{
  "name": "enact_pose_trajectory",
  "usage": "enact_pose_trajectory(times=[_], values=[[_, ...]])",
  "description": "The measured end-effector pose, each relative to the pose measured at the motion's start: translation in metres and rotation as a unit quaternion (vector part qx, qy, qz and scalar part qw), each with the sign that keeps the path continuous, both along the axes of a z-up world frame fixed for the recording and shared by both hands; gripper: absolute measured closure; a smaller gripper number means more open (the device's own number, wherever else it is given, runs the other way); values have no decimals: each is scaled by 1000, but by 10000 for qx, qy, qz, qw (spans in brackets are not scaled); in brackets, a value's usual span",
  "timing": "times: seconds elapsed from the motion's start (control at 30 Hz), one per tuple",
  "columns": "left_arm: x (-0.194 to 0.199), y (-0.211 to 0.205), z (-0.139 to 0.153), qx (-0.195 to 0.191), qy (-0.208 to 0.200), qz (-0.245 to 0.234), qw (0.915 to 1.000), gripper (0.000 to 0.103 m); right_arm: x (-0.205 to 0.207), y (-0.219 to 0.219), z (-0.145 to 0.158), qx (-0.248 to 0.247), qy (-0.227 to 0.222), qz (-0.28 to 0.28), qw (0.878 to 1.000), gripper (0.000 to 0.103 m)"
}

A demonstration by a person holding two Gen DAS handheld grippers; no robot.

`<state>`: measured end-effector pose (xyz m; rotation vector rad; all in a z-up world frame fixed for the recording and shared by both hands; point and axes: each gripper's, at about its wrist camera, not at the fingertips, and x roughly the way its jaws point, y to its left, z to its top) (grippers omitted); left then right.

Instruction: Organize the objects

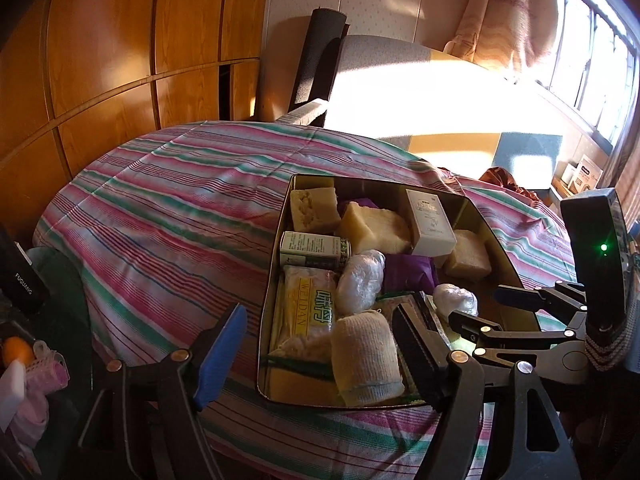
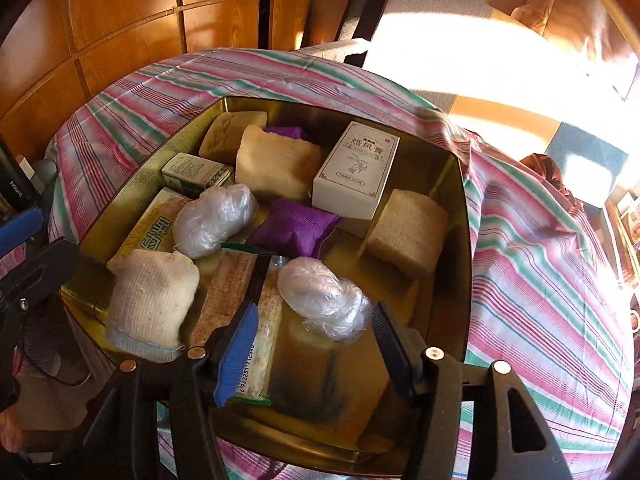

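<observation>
- A gold metal tin (image 2: 460, 208) is set on a table covered with a striped cloth (image 2: 540, 280); sundry things are packed inside it.
- The right gripper (image 2: 316, 344) is held over the tin's near end with its jaws parted; nothing is clasped, and a plastic-wrapped bundle (image 2: 324, 300) is seen lying on the tin's floor just ahead of the gap.
- The left gripper (image 1: 320, 344) is held at the tin's near left corner, released; a rolled cloth bandage (image 1: 364, 356) is seen between its fingers, apart from the blue one.
- A second plastic bundle (image 2: 214, 220), a purple packet (image 2: 296, 228), a white carton (image 2: 356, 168) and pale blocks (image 2: 406, 232) are crowded further in.
- Flat packets (image 2: 240, 288) are lodged beneath the bundles.
</observation>
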<state>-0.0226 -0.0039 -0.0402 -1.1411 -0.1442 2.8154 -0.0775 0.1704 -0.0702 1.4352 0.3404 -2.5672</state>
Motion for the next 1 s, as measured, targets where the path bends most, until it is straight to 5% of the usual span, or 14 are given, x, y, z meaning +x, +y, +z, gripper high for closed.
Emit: enact_pose_trajectory(times=[0.3, 0.77, 1.0], values=[[5, 1, 4, -76, 44, 20, 10000, 23, 13, 8, 15, -81, 399, -395, 9984, 43], [13, 9, 13, -164, 173, 260, 9994, 0, 41, 42, 52, -233, 1326, -1281, 9826, 42], [14, 12, 18, -151, 169, 359, 9991, 0, 50, 46, 61, -311, 1491, -1328, 9794, 42]])
